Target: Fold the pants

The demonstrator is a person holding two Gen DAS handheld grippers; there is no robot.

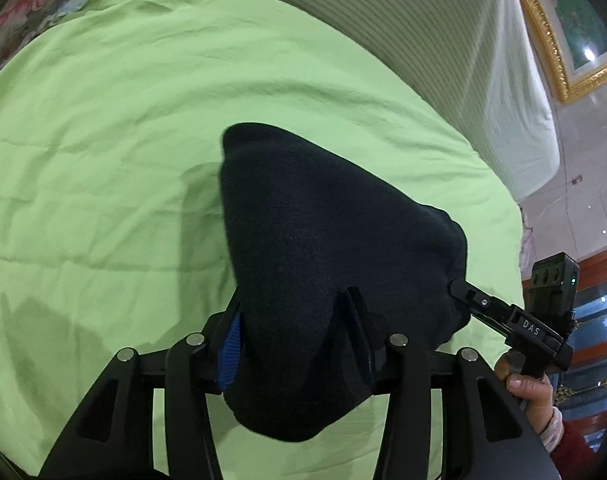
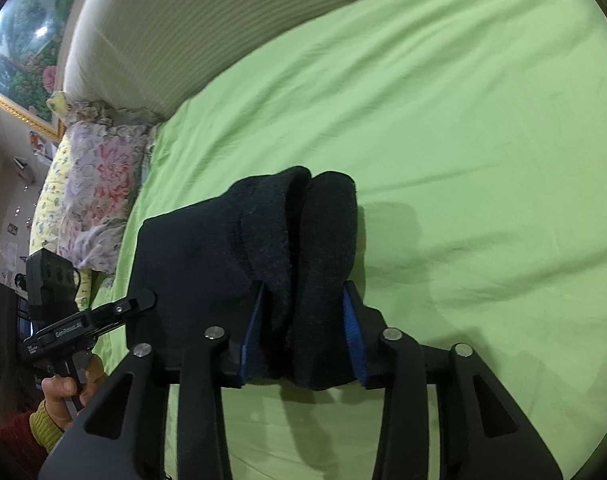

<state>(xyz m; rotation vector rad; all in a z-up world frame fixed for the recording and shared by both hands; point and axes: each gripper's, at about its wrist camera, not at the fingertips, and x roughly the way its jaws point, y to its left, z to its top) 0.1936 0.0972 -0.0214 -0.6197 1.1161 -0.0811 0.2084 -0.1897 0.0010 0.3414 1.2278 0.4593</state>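
The dark navy pants (image 1: 327, 248) hang bunched above a green bed sheet (image 1: 103, 140), held up between both grippers. My left gripper (image 1: 295, 312) is shut on one end of the pants; the cloth fills the space between its blue-padded fingers (image 1: 231, 344). My right gripper (image 1: 459, 292) grips the pants' other end at the right. In the right wrist view, the right gripper (image 2: 303, 312) is shut on thick folded layers of the pants (image 2: 295, 232). The left gripper (image 2: 143, 300) holds the cloth's left edge.
A white ribbed headboard cushion (image 1: 443, 40) runs along the bed's far side. A floral pillow (image 2: 95, 184) lies at the sheet's edge. A gold-framed picture (image 1: 563, 32) hangs on the wall. The green sheet (image 2: 483, 160) spreads wide beneath the pants.
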